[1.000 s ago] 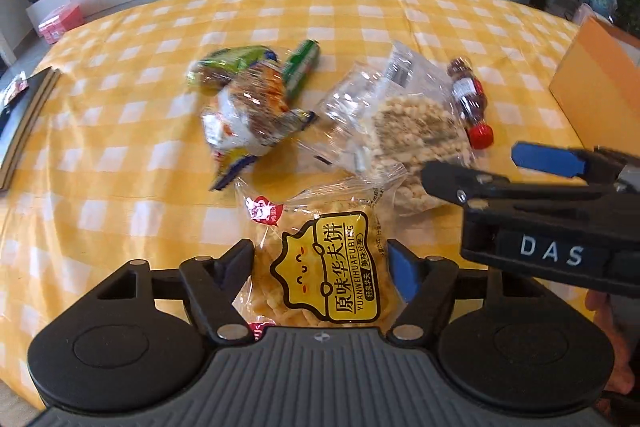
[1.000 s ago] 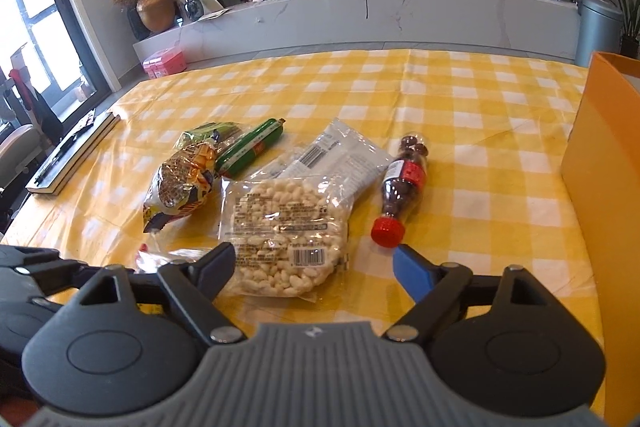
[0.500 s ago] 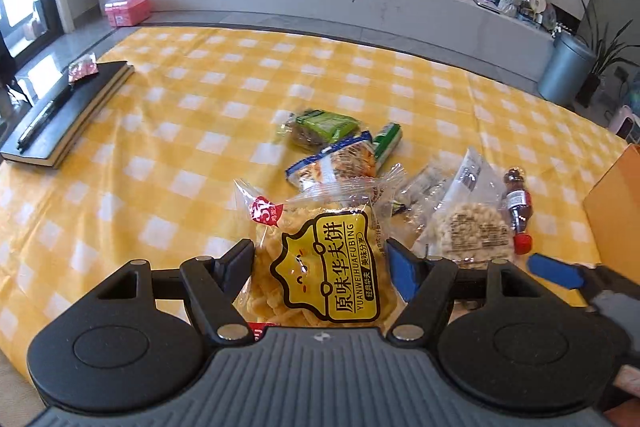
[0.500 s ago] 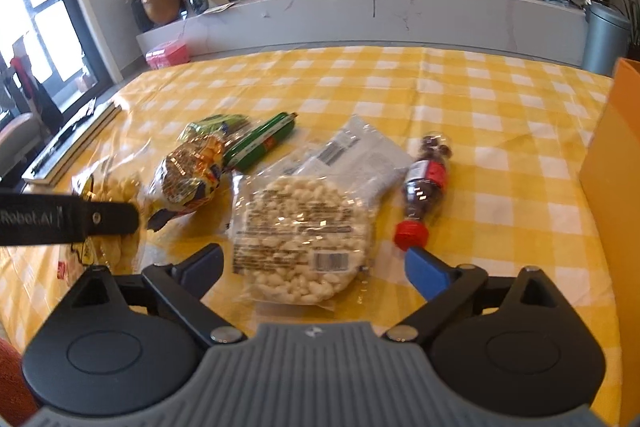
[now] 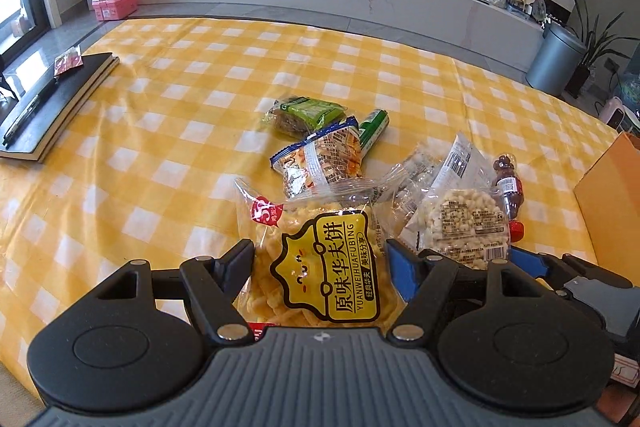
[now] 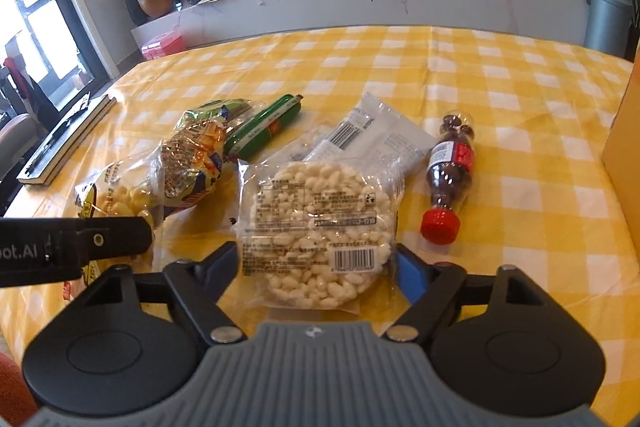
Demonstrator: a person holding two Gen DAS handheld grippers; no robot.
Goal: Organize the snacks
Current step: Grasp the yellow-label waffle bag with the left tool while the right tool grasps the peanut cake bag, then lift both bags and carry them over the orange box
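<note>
**Snacks gripped on both sides**

Left tool (image 5: 320, 261) clamps the yellow wafer bag (image 5: 320, 255), left of the puffed-rice pack (image 6: 316, 227). Right tool (image 6: 316, 261), jaws just narrowing, straddles that pack, probably to lift it toward the orange box (image 6: 628, 155) at right. Yellow-checked tabletop (image 6: 500, 87); living room behind.

Yellow checked tabletop (image 6: 480, 75) with snacks bunched mid-table: rice cake pack (image 6: 316, 227), green sausage (image 6: 262, 126), green packet (image 5: 304, 111), candy bottle (image 6: 448, 179) lying flat. Black notebook (image 5: 52, 103) sits near the left edge.
</note>
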